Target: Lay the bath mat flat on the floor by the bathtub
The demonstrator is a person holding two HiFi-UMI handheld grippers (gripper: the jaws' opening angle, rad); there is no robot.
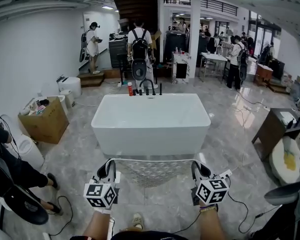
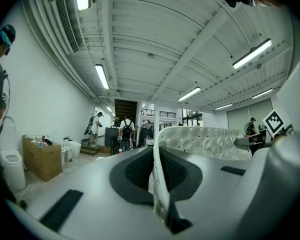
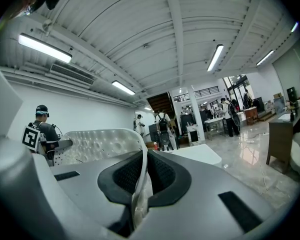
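A white dimpled bath mat (image 1: 152, 171) hangs stretched between my two grippers, in the air just in front of the white bathtub (image 1: 151, 124). My left gripper (image 1: 110, 170) is shut on the mat's left top corner, and my right gripper (image 1: 195, 170) is shut on its right top corner. In the left gripper view the mat's edge (image 2: 157, 176) runs pinched between the dark pads and spreads away to the right. In the right gripper view the mat (image 3: 105, 144) curves off to the left from the pinched edge (image 3: 140, 181).
A cardboard box (image 1: 44, 120) and a white toilet (image 1: 25, 149) stand at left, where a seated person's legs (image 1: 25, 176) reach in. A dark cabinet (image 1: 272, 129) is at right. Cables (image 1: 240, 204) trail on the marble floor. Several people stand beyond the tub.
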